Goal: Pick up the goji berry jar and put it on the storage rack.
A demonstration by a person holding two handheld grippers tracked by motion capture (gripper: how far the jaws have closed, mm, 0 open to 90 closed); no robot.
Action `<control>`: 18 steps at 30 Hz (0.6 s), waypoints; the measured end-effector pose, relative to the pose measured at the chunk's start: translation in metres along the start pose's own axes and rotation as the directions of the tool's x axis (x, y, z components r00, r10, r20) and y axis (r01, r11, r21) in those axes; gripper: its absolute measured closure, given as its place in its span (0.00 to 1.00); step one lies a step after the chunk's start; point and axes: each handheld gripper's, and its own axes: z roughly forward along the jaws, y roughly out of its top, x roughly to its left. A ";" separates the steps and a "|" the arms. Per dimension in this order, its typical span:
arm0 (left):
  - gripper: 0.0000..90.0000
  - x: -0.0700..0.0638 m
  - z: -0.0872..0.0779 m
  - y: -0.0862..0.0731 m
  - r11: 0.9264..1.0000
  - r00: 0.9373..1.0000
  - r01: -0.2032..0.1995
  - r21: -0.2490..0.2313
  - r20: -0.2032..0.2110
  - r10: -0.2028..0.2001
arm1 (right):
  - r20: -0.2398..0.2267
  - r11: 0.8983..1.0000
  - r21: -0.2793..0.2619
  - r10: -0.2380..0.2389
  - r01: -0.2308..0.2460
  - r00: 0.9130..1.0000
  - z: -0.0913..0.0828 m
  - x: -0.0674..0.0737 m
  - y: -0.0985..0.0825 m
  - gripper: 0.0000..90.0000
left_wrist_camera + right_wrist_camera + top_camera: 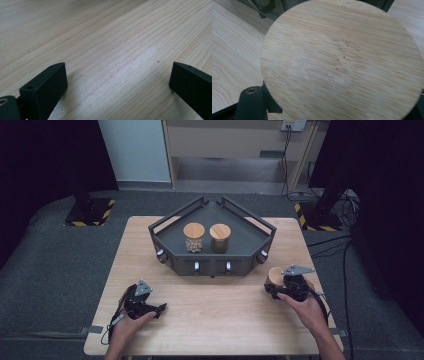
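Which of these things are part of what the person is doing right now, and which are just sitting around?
In use:
- right claw, shut on the wooden-lidded jar
- dark tray, with two jars already in it

Lying about:
- left claw, open over bare table
- cables on the floor

jar body point(269, 106) hidden under wooden lid point(342, 60), contents perhaps unreadable

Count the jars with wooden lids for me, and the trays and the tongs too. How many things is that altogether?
Jars with wooden lids: 3 (jar of pale round bits, jar of brown stuff, jar in the right tongs)
Dark corner tray: 1
Tongs: 2 (left tongs, right tongs)
Total: 6
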 end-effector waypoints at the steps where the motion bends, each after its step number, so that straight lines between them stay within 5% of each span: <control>1: 0.01 0.000 0.000 0.000 1.000 1.000 0.000 0.000 0.000 0.000 | -0.001 1.000 0.001 -0.001 0.001 1.000 0.000 0.000 0.001 0.29; 18: 0.01 0.000 0.000 0.000 1.000 1.000 0.000 0.000 0.000 0.000 | -0.018 0.999 0.006 -0.041 0.041 0.999 -0.005 0.000 0.024 0.29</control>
